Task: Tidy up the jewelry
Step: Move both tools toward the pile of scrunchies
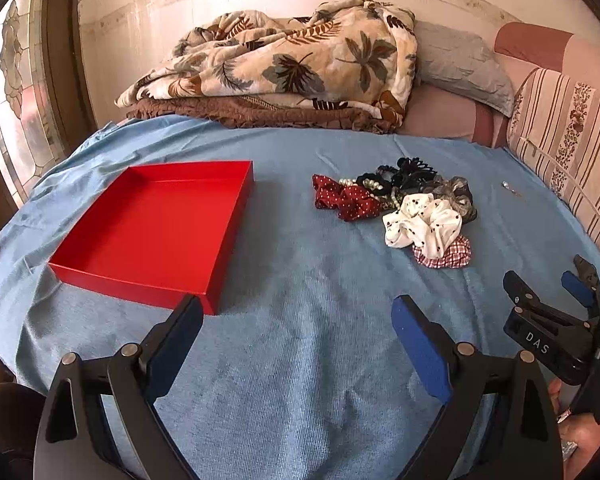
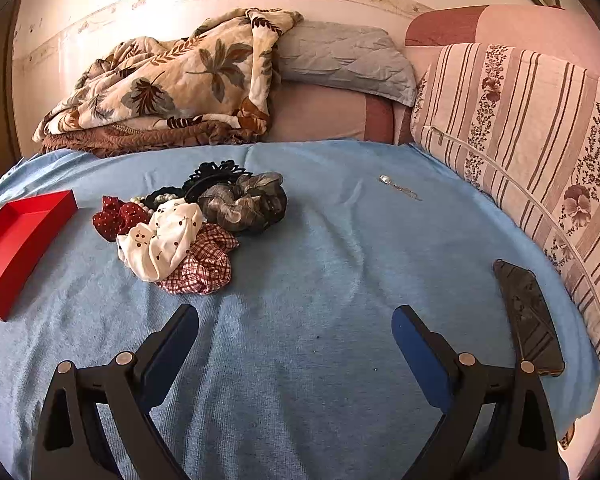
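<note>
Blue terry cloth covers the whole bed, with a leaf-print quilt bunched up at the far end against a pinkish wall and a striped floral cushion along the right side. On the cloth sits an open red box over on the left, shallow, nothing in it that I can see. Well apart from it, to the right, is the pile of accessories — a red polka-dot scrunchie, a white one with little cherries, a red checked one at the near edge, a grey-brown sheer one, a black claw clip at the back and a string of pearls tangled in between. A small silver chain piece lies by itself further right, near the cushion. A dark phone rests at the right edge of the cloth. Left gripper hangs above the cloth with its blue-padded jaws spread wide, holding nothing — right gripper is the same, wide apart, just short of the pile.
</note>
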The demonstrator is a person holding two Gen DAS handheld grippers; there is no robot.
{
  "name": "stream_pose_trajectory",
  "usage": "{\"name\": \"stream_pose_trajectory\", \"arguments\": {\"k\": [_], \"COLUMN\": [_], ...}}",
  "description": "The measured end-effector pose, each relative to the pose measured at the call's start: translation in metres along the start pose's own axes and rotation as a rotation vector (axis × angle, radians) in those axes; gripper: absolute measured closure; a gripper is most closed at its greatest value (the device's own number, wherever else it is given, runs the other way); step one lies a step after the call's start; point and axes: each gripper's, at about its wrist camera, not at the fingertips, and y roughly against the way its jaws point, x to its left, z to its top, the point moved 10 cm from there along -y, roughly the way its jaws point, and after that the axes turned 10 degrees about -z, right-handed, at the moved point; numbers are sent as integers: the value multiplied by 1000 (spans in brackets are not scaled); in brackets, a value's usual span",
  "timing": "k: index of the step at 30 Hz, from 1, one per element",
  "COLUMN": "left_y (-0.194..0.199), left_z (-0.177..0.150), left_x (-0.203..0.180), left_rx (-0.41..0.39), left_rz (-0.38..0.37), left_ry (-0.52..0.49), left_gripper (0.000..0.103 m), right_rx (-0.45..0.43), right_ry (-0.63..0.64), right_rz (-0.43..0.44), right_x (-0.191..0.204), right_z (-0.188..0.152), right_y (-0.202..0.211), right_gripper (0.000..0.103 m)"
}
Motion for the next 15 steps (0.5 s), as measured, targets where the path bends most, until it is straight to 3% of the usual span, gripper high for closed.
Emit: {"name": "stream_pose_trajectory", "arguments": {"k": [7, 15], "left_y": [-12, -50], "left_z": [-7, -39], "left_x": [0, 2], "left_rx": [41, 187], "left_rz": [-23, -62], "left_ry": [4, 34], "left_gripper": [8, 8], "right_rx": [5, 24], "right_ry": [13, 21], "right_rz": [-2, 0], "right_x": [4, 5], "right_z": [-2, -5], "right_y": [-2, -6], "right_gripper": [4, 4]}}
